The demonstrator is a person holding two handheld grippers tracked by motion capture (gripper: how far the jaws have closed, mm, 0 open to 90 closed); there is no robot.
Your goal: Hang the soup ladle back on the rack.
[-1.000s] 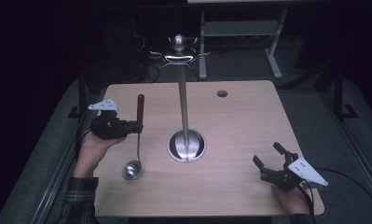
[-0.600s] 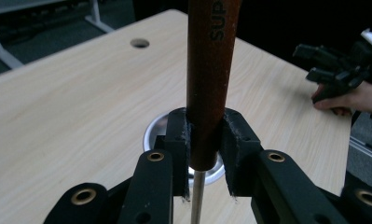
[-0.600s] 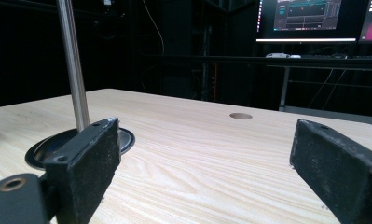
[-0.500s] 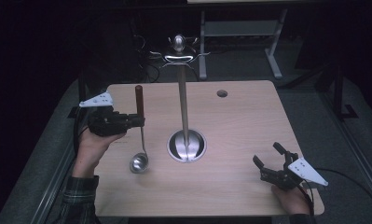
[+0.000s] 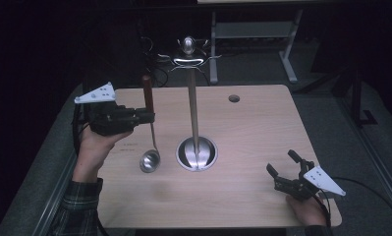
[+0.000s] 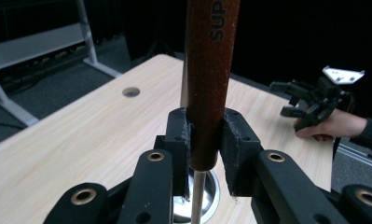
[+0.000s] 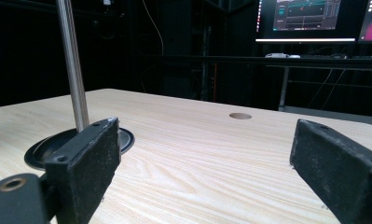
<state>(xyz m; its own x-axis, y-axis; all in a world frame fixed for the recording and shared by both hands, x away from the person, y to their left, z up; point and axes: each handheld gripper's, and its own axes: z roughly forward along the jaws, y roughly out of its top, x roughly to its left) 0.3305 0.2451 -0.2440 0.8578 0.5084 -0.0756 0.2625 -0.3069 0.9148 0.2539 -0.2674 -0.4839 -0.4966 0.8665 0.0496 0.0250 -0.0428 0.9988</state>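
ladle | upright, bowl empty | clamped in left tongs

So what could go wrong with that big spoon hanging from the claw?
The left claw pinches only the bottom end of the steel ladle's brown wooden handle, so the ladle might swing or slip. Its shiny bowl hangs close to the tall steel rack's round base and pole, so it could bang them. The rack's hooks sit high, so the lift may wobble.
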